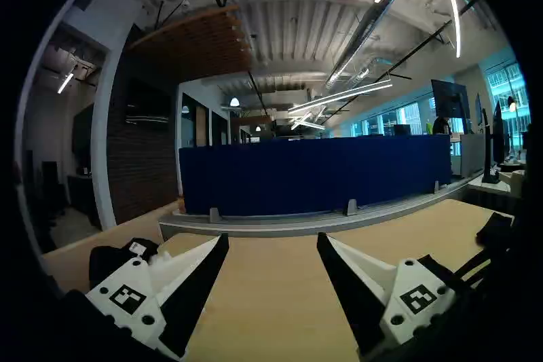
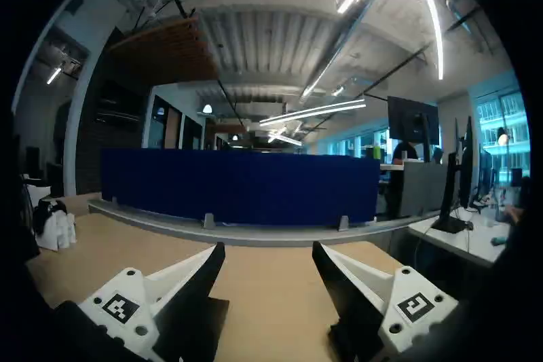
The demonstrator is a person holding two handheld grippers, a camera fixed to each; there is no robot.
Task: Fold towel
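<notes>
In the left gripper view, the left gripper (image 1: pixel 271 236) sits above the table (image 1: pixel 271 308), with a partition (image 1: pixel 312 175) standing along the table's far edge. In the right gripper view, the right gripper (image 2: pixel 268 245) sits above the table. A desk (image 2: pixel 468 238) lies to its right, carrying a monitor (image 2: pixel 467 158).

Tan desk (image 1: pixel 271 308), navy divider (image 1: pixel 305 175); left tongs (image 1: pixel 271 236) & right tongs (image 2: pixel 268 245) white w/ blk pads (image 1: pixel 200 287).

A dark object (image 1: pixel 495 229) at the right edge of the left gripper view is cut off. A black shape (image 1: pixel 108 260) at lower left is half hidden behind the left hand-held gripper (image 1: pixel 271 236). At far left of the right gripper view, a white-and-black item (image 2: pixel 54 226), perhaps a device, is too small to tell.
</notes>
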